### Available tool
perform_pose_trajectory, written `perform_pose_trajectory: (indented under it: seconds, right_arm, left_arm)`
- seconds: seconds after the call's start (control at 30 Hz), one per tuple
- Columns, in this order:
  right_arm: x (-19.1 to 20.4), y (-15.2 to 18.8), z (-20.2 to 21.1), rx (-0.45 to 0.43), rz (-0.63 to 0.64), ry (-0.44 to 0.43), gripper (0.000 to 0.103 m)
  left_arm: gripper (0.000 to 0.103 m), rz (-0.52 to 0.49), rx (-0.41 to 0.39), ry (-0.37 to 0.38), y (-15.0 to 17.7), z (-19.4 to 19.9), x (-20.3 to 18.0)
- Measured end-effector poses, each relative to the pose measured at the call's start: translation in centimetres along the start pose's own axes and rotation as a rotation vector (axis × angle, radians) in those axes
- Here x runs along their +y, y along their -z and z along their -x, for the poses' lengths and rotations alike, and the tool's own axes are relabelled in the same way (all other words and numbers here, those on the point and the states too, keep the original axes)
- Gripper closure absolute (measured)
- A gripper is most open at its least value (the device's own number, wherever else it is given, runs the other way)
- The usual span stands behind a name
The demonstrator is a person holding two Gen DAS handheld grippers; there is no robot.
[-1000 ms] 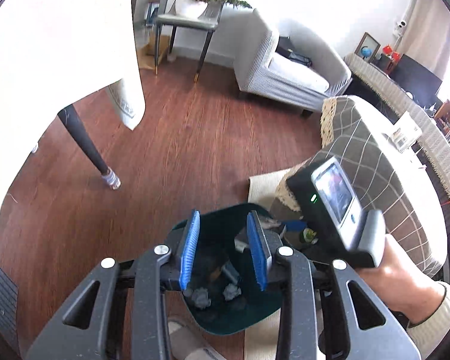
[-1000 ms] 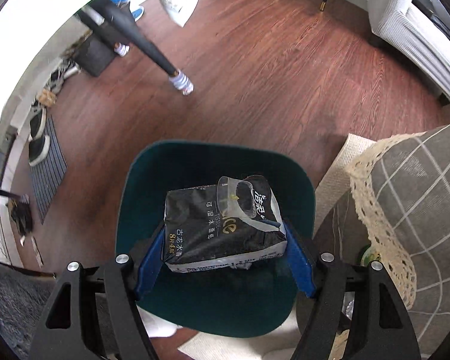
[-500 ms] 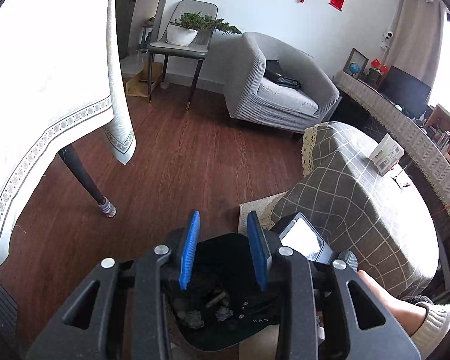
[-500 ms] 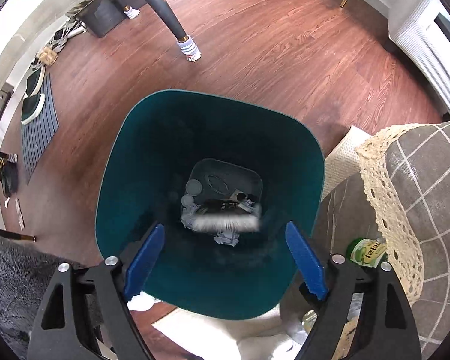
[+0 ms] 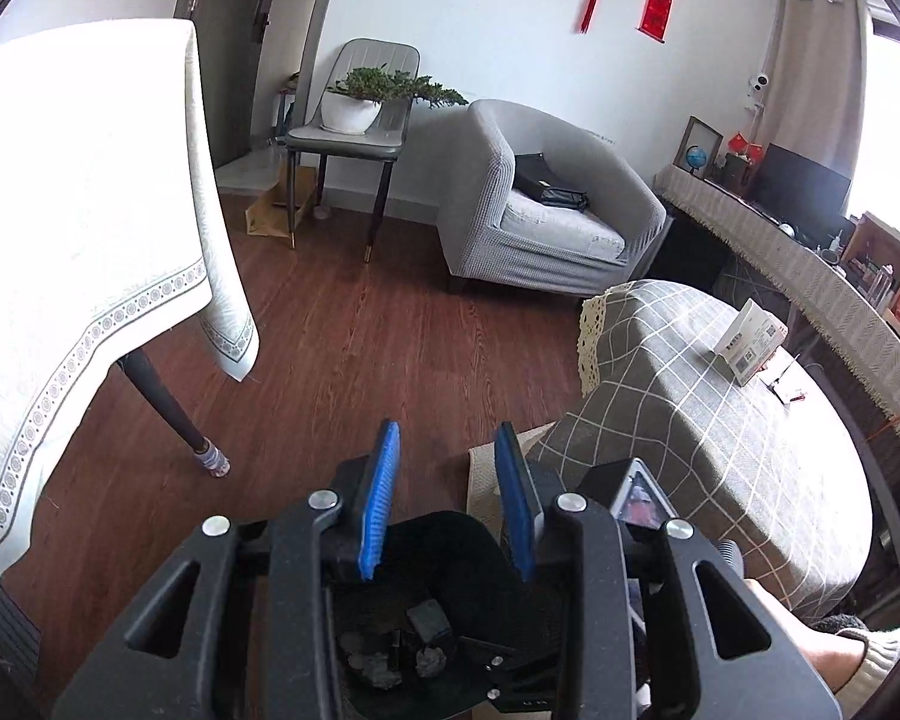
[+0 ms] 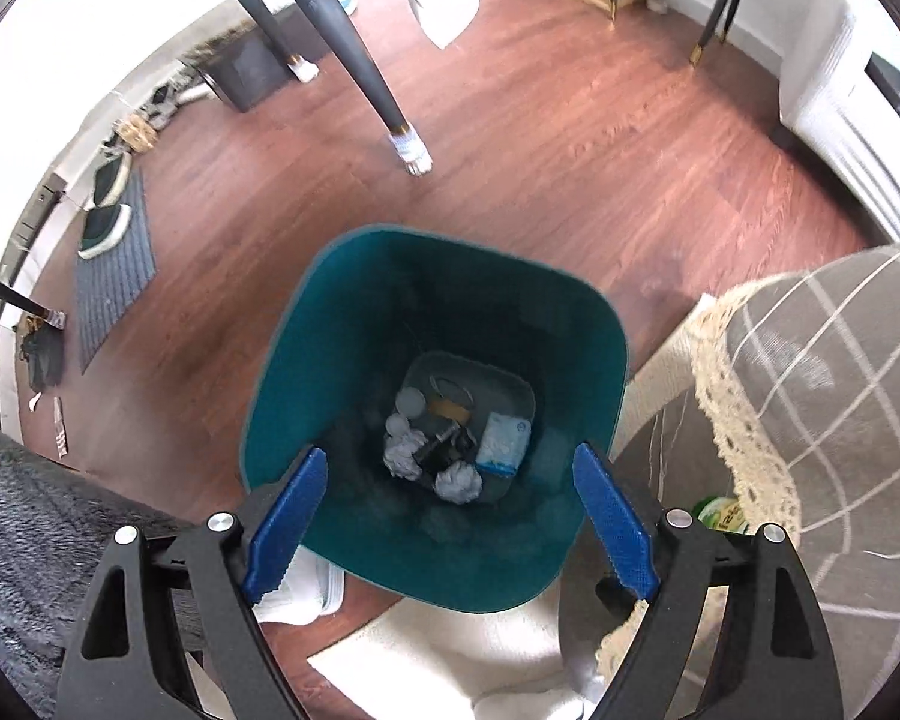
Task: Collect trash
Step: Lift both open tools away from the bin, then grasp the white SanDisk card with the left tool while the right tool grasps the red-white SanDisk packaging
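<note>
Above the bin (image 6: 432, 360), right claw (image 6: 450, 516) spread and empty, left claw (image 5: 447, 498) part-open, empty; could knock the rim and tip it.

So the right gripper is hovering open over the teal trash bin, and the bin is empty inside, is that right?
Not quite. The right gripper does hover open over the teal trash bin, but the bin is not empty: the right wrist view shows crumpled paper and other trash at its bottom.

Wood floor (image 5: 390, 348), grey armchair (image 5: 546, 210), white wall (image 5: 480, 30); daylight came from a curtained window (image 5: 888, 90) on the right.
</note>
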State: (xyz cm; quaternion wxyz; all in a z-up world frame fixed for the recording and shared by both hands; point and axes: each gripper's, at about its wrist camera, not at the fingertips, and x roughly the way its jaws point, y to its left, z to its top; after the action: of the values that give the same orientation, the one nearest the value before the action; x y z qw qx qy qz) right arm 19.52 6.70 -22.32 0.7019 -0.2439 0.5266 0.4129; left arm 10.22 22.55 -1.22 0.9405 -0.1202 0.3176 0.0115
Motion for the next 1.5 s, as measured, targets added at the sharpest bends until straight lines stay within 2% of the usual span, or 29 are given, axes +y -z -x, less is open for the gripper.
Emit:
perform_pose_trajectory:
  seconds: [0.2, 0.33, 0.5, 0.67, 0.93, 1.2, 1.5]
  right_arm:
    - [0.9, 0.1, 5.0, -0.14, 0.04, -0.018, 0.023]
    - [0.5, 0.6, 8.3, -0.217, 0.04, -0.006, 0.026]
    - [-1.3, 2.0, 12.8, -0.303, 0.008, 0.009, 0.026]
    - [-4.1, 4.2, 16.8, -0.376, -0.048, 0.053, 0.026]
    - [-8.9, 7.9, 21.4, -0.435, -0.137, 0.134, 0.026]
    - [-14.4, 11.3, 26.4, -0.512, -0.224, 0.216, 0.026]
    - [-21.7, 14.0, 31.3, -0.597, -0.315, 0.302, 0.026]
  left_arm:
    - [0.062, -0.032, -0.058, -0.01, -1.0, 1.2, -1.0]
    - [0.053, -0.048, -0.099, -0.012, -1.5, 1.8, -1.8]
    - [0.048, -0.046, -0.094, 0.016, -2.0, 1.3, -3.3]
    - [0.041, -0.07, -0.1, 0.024, -2.1, 0.7, -5.7]
    - [0.027, -0.126, -0.091, 0.068, -2.3, -0.6, -11.3]
    - [0.025, -0.186, -0.072, 0.101, -3.0, -2.2, -17.4]
    - [0.025, -0.275, -0.088, 0.139, -4.7, -5.6, -24.0]
